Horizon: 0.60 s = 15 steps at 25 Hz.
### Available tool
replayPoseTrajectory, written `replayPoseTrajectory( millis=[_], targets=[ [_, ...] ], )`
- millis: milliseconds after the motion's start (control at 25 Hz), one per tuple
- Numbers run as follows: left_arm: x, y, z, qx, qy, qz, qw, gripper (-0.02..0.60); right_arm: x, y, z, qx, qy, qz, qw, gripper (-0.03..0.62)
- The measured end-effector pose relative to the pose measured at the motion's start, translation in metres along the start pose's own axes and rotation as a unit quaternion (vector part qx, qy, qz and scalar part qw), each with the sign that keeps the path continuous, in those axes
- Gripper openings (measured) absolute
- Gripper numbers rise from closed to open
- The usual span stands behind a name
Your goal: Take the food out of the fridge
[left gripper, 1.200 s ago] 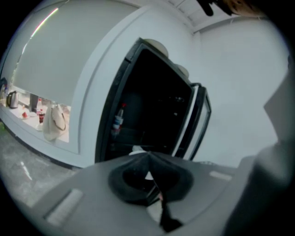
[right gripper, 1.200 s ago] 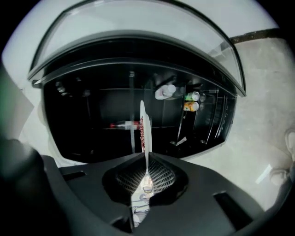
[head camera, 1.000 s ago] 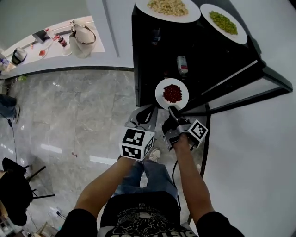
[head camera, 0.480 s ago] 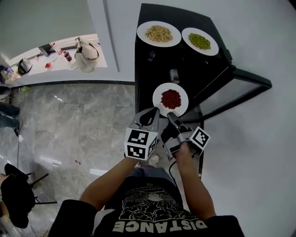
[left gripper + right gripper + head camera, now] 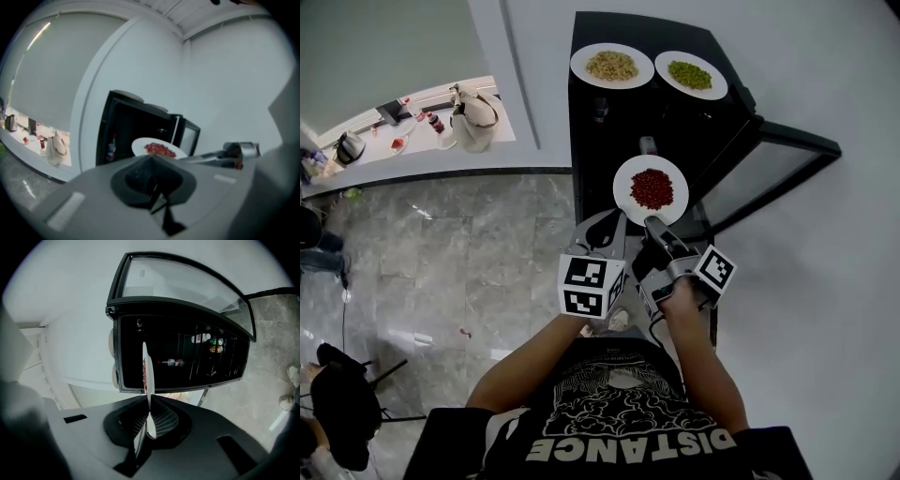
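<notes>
Left gripper (image 5: 607, 228): jaws together, nothing between them; just beside the right gripper, tips near the red-food plate's near edge.
Right gripper (image 5: 653, 225): clamped on the near rim of the red-food plate (image 5: 625, 192); rim seen edge-on between the pads in the right gripper view.
Red food (image 5: 652, 187): heaped in the middle of that plate, held in the air in front of the fridge opening.
Fridge (image 5: 600, 141): black, low, glass door (image 5: 769, 169) swung open to the right.
Bottle (image 5: 648, 145): inside the fridge, lying on a shelf behind the held plate.
Fridge top: beige-food plate (image 5: 581, 58) and green-food plate (image 5: 717, 89), side by side.
Counter (image 5: 412, 150): far left, with a bag (image 5: 474, 108) and small items.
</notes>
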<state>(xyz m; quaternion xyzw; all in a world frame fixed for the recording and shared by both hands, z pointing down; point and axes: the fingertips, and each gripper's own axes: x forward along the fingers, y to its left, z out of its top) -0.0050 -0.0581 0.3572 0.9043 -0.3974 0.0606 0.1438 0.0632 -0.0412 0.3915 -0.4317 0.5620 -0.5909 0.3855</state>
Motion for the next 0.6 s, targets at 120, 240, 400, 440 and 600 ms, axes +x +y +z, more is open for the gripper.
replayPoseTrajectory(
  millis=[120, 240, 400, 440, 600],
  targets=[
    [0.0, 0.0, 0.003, 0.005, -0.003, -0.001, 1.0, 0.002, -0.001, -0.001, 0.0, 0.001, -0.002, 0.0, 1.0, 0.011],
    [-0.003, 0.001, 0.002, 0.005, -0.005, -0.001, 1.0, 0.002, -0.003, -0.001, -0.003, 0.003, -0.004, 0.003, 1.0, 0.011],
    [-0.001, 0.003, 0.003, 0.003, -0.003, -0.003, 1.0, 0.002, 0.001, 0.001, -0.003, 0.003, -0.004, 0.004, 1.0, 0.011],
    [0.0, 0.004, 0.003, 0.002, -0.001, -0.004, 1.0, 0.002, 0.003, 0.002, -0.002, 0.004, -0.004, 0.004, 1.0, 0.011],
    [0.007, 0.006, 0.006, 0.0, 0.001, -0.008, 1.0, 0.002, 0.01, 0.003, 0.002, 0.007, -0.005, 0.003, 1.0, 0.011]
  ],
)
